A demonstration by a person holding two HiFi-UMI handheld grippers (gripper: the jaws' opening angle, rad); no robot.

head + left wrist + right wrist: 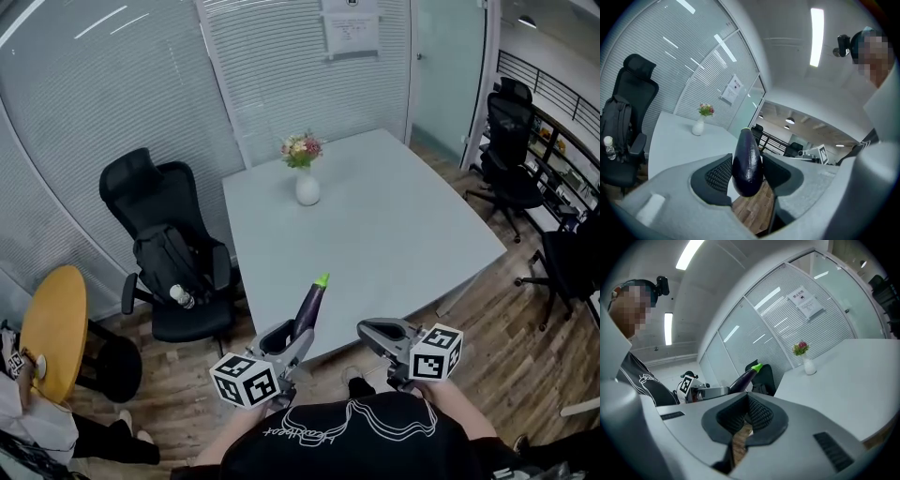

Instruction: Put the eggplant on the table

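Note:
A dark purple eggplant (310, 307) with a green stem end stands up and forward out of my left gripper (289, 345), which is shut on its thick lower end. In the left gripper view the eggplant (747, 161) fills the gap between the two black pads (718, 174). It hangs over the wooden floor just short of the near corner of the light grey table (375, 225). My right gripper (373, 332) is beside it to the right, jaws together with nothing between them. From the right gripper view the eggplant (746, 375) and the left gripper (710, 392) show at the left.
A white vase of flowers (307, 186) stands near the table's far edge. A black office chair (169, 244) carrying a backpack and a bottle is left of the table, with a round yellow side table (53, 328) further left. More black chairs (511, 150) stand at the right.

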